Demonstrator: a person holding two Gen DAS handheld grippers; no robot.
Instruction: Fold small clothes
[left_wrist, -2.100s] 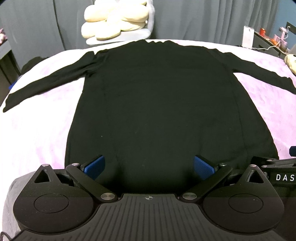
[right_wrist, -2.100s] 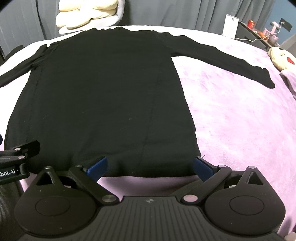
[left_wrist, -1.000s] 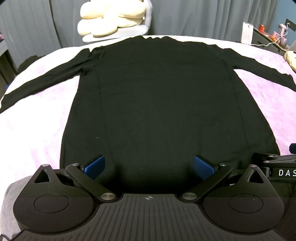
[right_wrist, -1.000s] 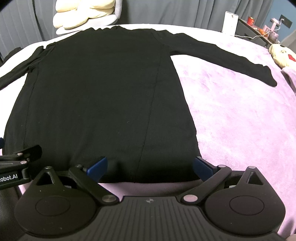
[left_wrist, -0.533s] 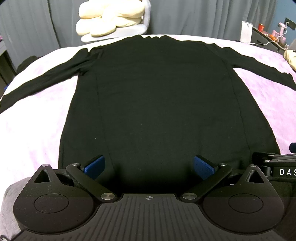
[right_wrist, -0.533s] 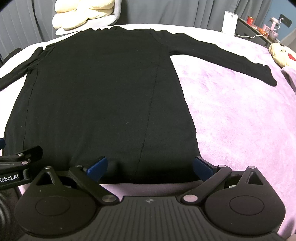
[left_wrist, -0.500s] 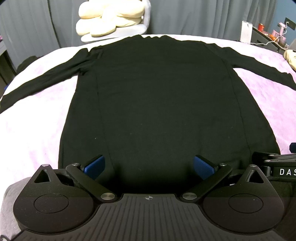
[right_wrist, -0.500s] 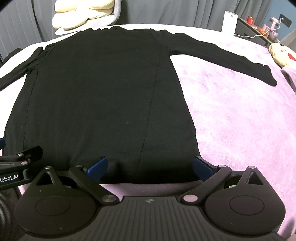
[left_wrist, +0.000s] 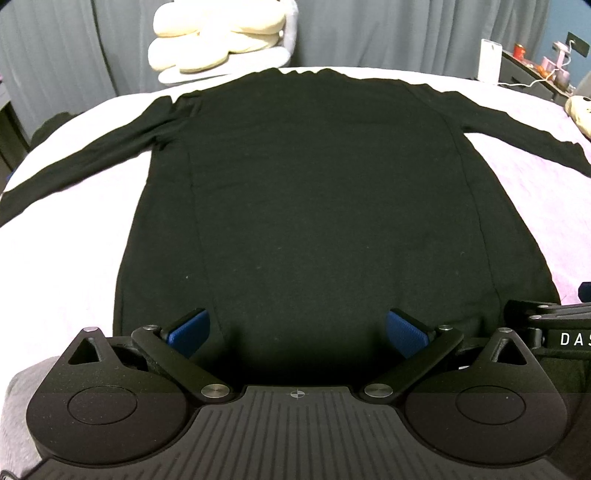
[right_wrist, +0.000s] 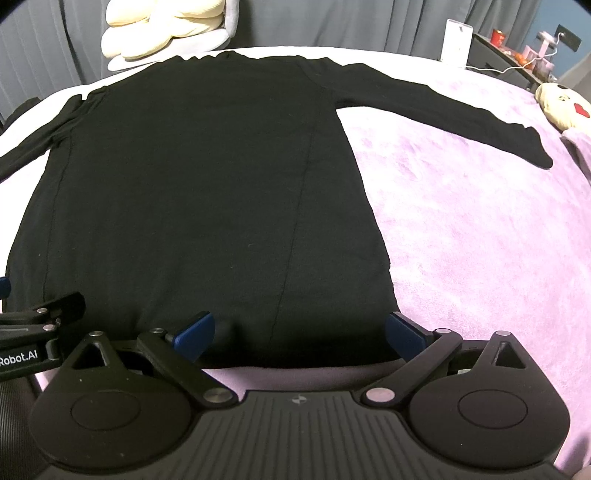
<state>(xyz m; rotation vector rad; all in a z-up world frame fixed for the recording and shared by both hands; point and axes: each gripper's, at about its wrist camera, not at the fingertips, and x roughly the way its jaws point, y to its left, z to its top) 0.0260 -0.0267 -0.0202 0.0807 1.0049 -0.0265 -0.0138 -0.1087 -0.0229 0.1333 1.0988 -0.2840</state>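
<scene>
Two grippers sit at the near hem of a black long-sleeved top (left_wrist: 317, 192), which lies flat and face-down or face-up (I cannot tell which) on a lilac fleece blanket (right_wrist: 480, 236), sleeves spread to either side. My left gripper (left_wrist: 295, 334) has its blue pads wide apart over the hem, holding nothing; my right gripper (right_wrist: 299, 334) is likewise spread, straddling the hem's right corner. I judge the knit to be light, soft and limp: it will drape and sag rather than hold a crease, and may cling to the fleece when dragged. The best holds look to be the two hem corners, pinched through both layers, or a sleeve cuff (right_wrist: 535, 151) for the first inward fold. No container appears in either view; cream cushions (left_wrist: 218, 37) rest on a chair beyond the collar.
</scene>
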